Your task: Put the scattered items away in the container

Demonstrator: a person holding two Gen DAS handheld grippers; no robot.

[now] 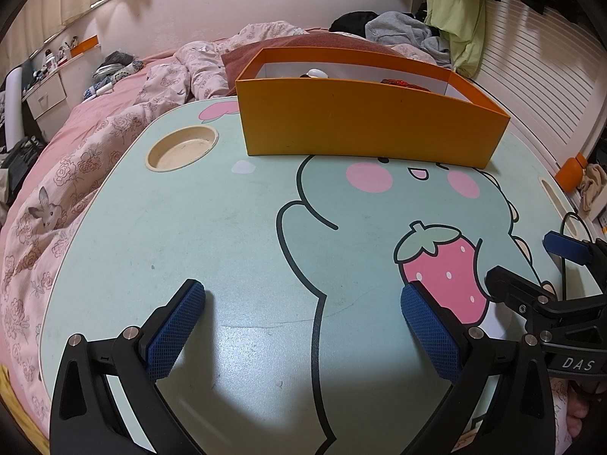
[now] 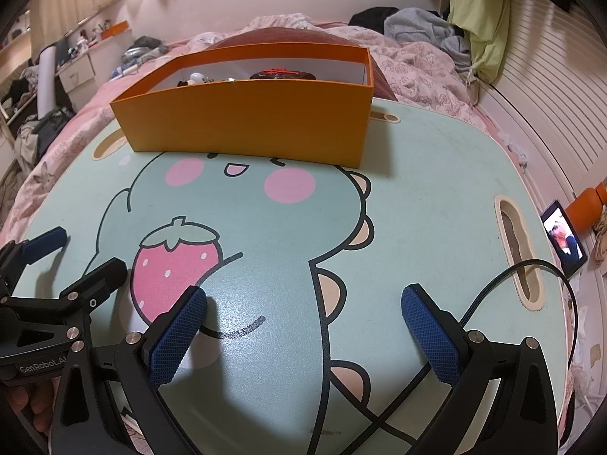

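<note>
From the left wrist camera, the left gripper (image 1: pixel 303 303) hovers low over the near part of the lap table (image 1: pixel 227 227) with its blue-padded fingers (image 1: pixel 176 328) wide apart and nothing between them; the orange box (image 1: pixel 364 121) stands at the far side of the table, and over its near wall only the tops of a white item (image 1: pixel 316 73) and a dark red item (image 1: pixel 398 82) show, lying inside. No loose item can be seen on the bare table top in this view, and the round cup recess (image 1: pixel 182 148) left of the box looks empty. The right gripper (image 1: pixel 531 276) pokes in at the right edge, just beside the left one. From the right wrist camera, the right gripper (image 2: pixel 303 303) likewise has its fingers (image 2: pixel 176 331) spread open and empty over the printed strawberry and dinosaur, with the box (image 2: pixel 246 125) ahead holding several small items (image 2: pixel 197 77) and the dark red one (image 2: pixel 282 74). A black cable (image 2: pixel 493 284) runs through the handle slot (image 2: pixel 518 250) at the right, and a phone (image 2: pixel 565 242) leans beyond the table edge. Judging from both views, the tidying seems finished or nearly so; the sensible course would be to sweep the cameras along the table edges and bedding for strays, keep both grippers open and apart from each other, and avoid snagging the cable
</note>
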